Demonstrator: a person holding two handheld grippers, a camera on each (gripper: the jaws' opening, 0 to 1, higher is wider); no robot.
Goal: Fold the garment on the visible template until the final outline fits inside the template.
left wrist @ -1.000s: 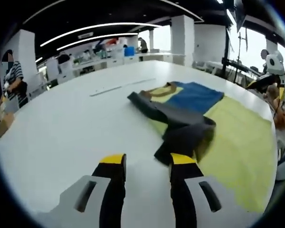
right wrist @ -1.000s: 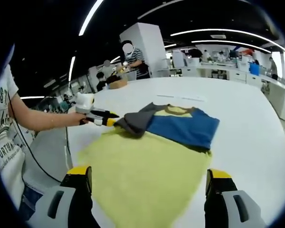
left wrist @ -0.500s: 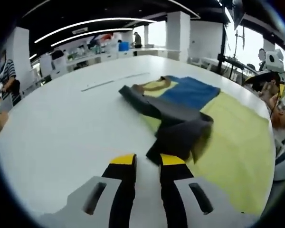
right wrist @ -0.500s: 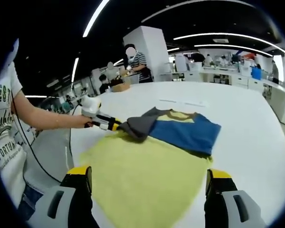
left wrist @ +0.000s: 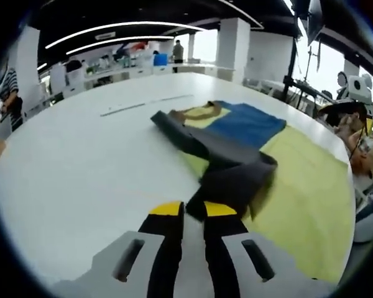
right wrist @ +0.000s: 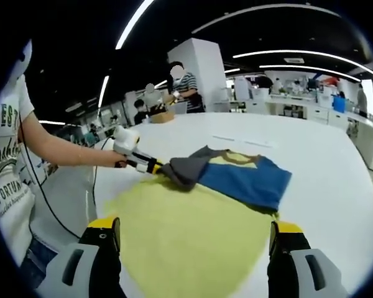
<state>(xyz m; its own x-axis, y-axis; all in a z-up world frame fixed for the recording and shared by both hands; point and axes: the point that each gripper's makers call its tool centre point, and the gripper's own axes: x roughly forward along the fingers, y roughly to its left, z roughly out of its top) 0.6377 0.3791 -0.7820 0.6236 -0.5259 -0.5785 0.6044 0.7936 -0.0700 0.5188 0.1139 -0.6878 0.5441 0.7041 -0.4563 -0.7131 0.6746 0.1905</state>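
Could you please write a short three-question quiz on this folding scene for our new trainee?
1. True or false: the right claw is shut on the garment.
2. Multiple choice: the grey sleeve lies between the jaws of A) the left claw, B) the right claw, C) neither.
3. Short answer: what colour is the template spread on the white table under the garment?

Key:
1. False; its jaws stand wide apart over the template, touching no cloth.
2. A; the left claw's jaws have nearly closed around the sleeve's end.
3. Yellow-green.
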